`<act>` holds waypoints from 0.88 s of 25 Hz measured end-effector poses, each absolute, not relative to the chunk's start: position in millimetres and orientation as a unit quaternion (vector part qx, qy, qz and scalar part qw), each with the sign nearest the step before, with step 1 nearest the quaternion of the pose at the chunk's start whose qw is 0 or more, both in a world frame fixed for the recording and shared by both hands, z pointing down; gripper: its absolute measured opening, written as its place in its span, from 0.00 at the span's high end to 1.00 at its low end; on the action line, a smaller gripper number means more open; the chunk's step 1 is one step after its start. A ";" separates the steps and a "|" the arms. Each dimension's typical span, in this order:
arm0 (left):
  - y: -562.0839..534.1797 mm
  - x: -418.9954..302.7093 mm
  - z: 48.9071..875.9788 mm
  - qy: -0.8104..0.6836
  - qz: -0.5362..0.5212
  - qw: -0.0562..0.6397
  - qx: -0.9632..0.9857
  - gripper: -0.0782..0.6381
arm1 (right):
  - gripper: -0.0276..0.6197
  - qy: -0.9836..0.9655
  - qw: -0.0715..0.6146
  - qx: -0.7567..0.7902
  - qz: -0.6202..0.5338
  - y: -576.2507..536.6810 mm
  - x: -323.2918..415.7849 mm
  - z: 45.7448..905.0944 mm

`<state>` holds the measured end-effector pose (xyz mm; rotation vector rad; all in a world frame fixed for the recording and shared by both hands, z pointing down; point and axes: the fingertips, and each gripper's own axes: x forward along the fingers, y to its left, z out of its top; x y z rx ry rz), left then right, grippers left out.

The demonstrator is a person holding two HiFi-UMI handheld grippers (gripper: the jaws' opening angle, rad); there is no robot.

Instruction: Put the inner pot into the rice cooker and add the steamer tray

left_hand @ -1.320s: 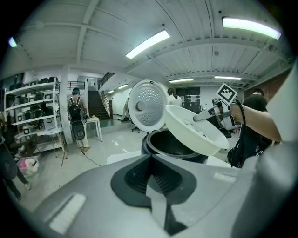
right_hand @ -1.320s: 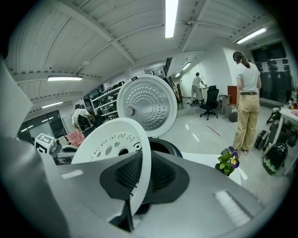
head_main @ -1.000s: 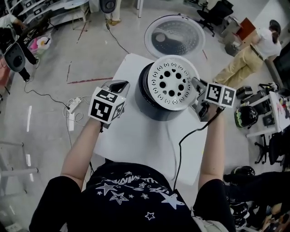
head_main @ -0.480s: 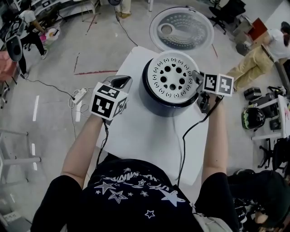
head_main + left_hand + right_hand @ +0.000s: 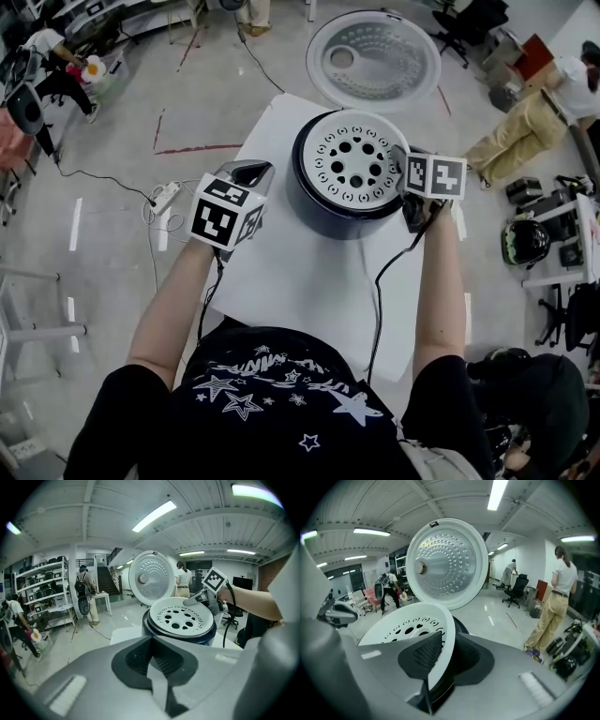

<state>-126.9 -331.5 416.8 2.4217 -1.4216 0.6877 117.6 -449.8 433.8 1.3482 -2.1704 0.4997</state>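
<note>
**tray on cooker, right tool letting go**

step in hand, as i read it: release the steamer tray (image 5: 352,164) onto the rice cooker (image 5: 319,214). right tool (image 5: 401,167) is at the tray's right rim. its jaws have just been opening; the rim sits between them and the pads look eased off rather than clamped. left tool (image 5: 246,173) hangs just left of the cooker over the bench (image 5: 300,281), jaws together, nothing in them.

to do it well: open wider before pulling away, so a pad doesn't drag the rim and tip the tray. back out to the right, clear of the cooker wall. check the tray sits level all round; from the head view it looks flat and centred in the mouth.

containers: the tray fills the cooker mouth. it's white, perforated and empty. inner pot can't be seen beneath it, only dark through the holes. lid (image 5: 375,58) stands open behind the cooker.
</note>
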 end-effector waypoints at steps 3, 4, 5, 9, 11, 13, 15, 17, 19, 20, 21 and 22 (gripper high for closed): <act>-330.9 -123.2 419.6 -0.488 0.237 0.127 0.830 0.88 | 0.74 -0.801 0.291 0.502 0.150 -448.1 117.9 437.8; -329.9 -123.5 420.5 -0.489 0.236 0.128 0.830 0.88 | 0.71 -0.801 0.294 0.501 0.143 -446.5 116.2 438.9; -328.1 -124.8 421.4 -0.491 0.235 0.129 0.829 0.88 | 0.69 -0.803 0.293 0.500 0.139 -444.3 113.6 440.0; -320.5 -125.9 422.7 -0.495 0.235 0.128 0.826 0.88 | 0.59 -0.813 0.287 0.491 0.128 -435.5 104.1 441.5; -317.2 -123.0 423.2 -0.498 0.238 0.130 0.824 0.88 | 0.53 -0.818 0.286 0.483 0.127 -432.3 102.8 441.2; -313.2 -121.7 424.7 -0.502 0.237 0.135 0.821 0.88 | 0.45 -0.822 0.287 0.476 0.125 -429.5 101.6 440.0; -310.3 -122.3 426.2 -0.505 0.234 0.140 0.819 0.88 | 0.40 -0.825 0.285 0.473 0.122 -428.5 102.0 437.6; -307.8 -124.1 427.7 -0.508 0.232 0.144 0.817 0.88 | 0.40 -0.829 0.275 0.470 0.126 -426.8 103.0 435.8; -306.4 -121.8 427.7 -0.511 0.231 0.148 0.815 0.88 | 0.40 -0.830 0.265 0.473 0.135 -424.8 110.0 433.9; -306.4 -119.7 426.6 -0.511 0.230 0.149 0.815 0.88 | 0.40 -0.829 0.261 0.476 0.137 -424.3 114.6 432.0; -306.8 -118.1 425.2 -0.511 0.228 0.150 0.815 0.88 | 0.40 -0.828 0.256 0.480 0.139 -423.7 118.1 429.4; -307.2 -117.6 424.0 -0.511 0.227 0.152 0.815 0.88 | 0.40 -0.827 0.251 0.483 0.141 -422.6 119.9 426.8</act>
